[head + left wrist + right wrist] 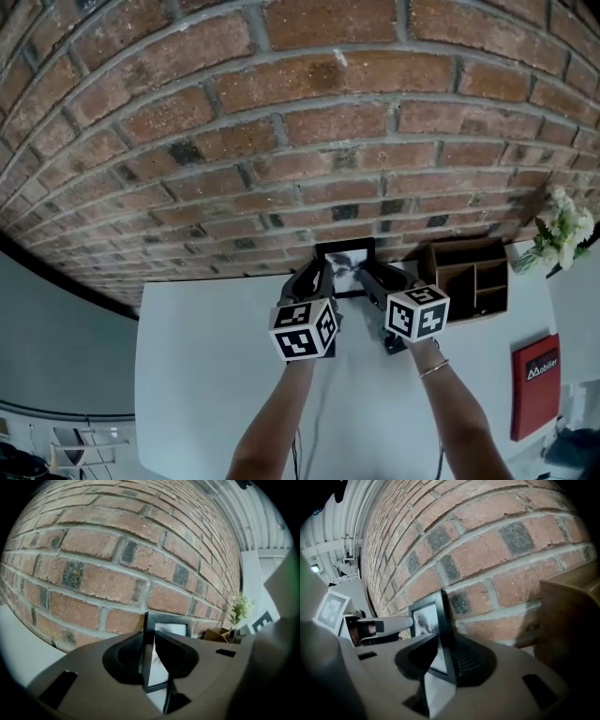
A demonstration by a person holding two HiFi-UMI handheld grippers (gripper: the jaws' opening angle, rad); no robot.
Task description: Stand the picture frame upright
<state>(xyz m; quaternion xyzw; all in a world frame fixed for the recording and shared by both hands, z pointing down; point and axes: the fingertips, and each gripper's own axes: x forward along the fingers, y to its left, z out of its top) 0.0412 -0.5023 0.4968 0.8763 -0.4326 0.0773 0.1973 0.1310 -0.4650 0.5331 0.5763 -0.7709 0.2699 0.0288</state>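
A black picture frame [345, 265] with a grey photo stands upright on the white table [216, 375], close against the brick wall [309, 122]. My left gripper [323, 274] comes from the left, and in the left gripper view its jaws close on the frame's [171, 629] left bar, one jaw in front and one behind. My right gripper [367, 274] holds the opposite side the same way. In the right gripper view the frame's [423, 620] right bar sits pinched between that gripper's [446, 645] jaws. The left gripper [149, 641] also shows across the frame in the right gripper view.
A wooden desk organiser [466, 277] stands just right of the frame against the wall. White flowers [562, 230] sit further right, and a red book [536, 384] lies near the table's right edge. The table's left edge borders a grey floor.
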